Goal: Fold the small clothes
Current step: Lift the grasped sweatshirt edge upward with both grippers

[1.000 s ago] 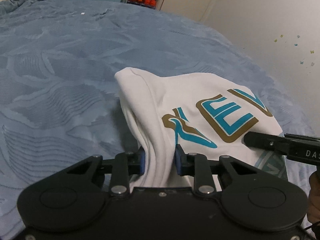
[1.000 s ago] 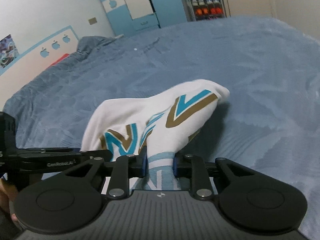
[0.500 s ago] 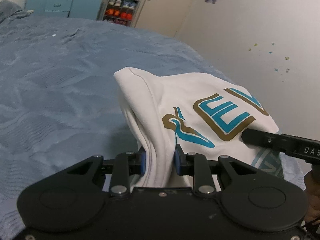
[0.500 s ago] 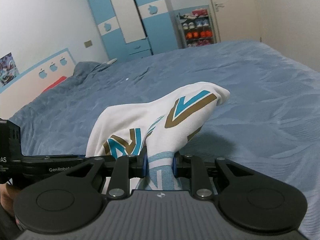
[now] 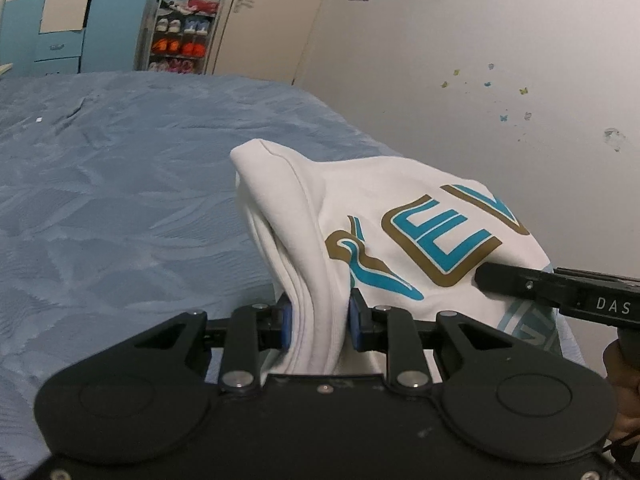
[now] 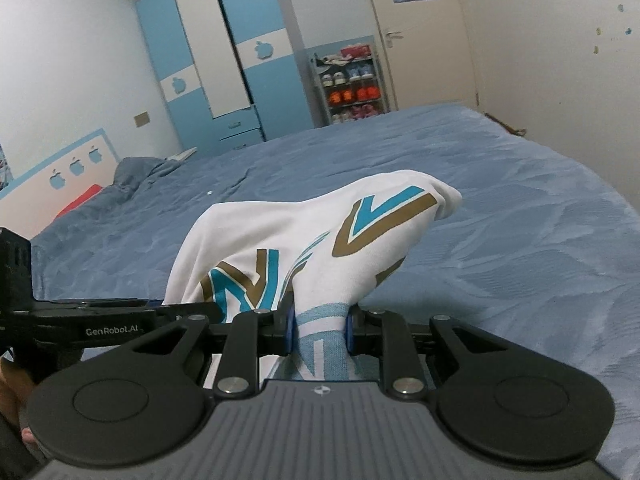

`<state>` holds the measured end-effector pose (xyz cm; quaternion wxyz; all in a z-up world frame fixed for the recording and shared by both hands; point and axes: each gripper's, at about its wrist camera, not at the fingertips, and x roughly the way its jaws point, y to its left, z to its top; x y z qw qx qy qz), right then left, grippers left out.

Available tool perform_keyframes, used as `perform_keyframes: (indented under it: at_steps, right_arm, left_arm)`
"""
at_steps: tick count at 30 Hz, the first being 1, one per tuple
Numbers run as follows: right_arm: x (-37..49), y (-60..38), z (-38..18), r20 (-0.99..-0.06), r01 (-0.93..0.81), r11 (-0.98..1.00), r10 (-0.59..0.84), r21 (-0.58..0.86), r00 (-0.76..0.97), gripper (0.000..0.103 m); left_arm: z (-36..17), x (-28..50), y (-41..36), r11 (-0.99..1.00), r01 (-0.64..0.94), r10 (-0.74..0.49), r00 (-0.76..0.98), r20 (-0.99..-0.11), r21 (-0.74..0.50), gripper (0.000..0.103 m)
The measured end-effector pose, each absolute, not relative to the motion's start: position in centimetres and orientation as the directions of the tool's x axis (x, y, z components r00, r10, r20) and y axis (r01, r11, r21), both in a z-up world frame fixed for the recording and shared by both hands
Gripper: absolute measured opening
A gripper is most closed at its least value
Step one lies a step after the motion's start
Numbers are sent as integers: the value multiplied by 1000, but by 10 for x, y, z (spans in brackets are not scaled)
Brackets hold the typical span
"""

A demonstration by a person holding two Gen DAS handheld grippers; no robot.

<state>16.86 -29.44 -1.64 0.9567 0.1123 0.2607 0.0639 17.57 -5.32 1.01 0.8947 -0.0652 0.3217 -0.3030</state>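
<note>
While both grippers are raised over the bed (image 5: 120, 208), a small white shirt (image 5: 400, 208) with teal and gold lettering hangs between them, clear of the blue bedspread. In the left wrist view, the left gripper (image 5: 319, 320) is clamped on a thick bunched edge of the white cloth, its blue pads (image 5: 285, 322) pressed against the folds on either side. The right gripper (image 5: 560, 292) comes in from the right edge of that view, touching the shirt near the printed letters. In the right wrist view, the right gripper is closed narrowly on a pale blue patterned strip of the shirt, with the white body of the garment arching up and away from it. Behind the bed stand a blue and white wardrobe (image 6: 224, 72), a shoe rack (image 6: 352, 80) and a closed door (image 6: 420, 32).
</note>
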Motion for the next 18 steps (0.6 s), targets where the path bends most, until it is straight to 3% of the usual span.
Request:
perform_keyframes:
  at_steps: [11,14,18]
  right_arm:
    - [164,-322,-29,-493,-13,975,123,222,861,25]
    - [167,-334,-36,-493,11,975,103,222,864,25]
    - [176,-352,-58,-515,36,967,104,254,851,25]
  left_arm:
    - [-10,190,-93,794,508,-602,580,-549,-335,23]
    - [-15,199,-108,786,523,-610,574,-546,-329,17]
    - [-34,213,-129,782,531,-609,543,-578,-326,16]
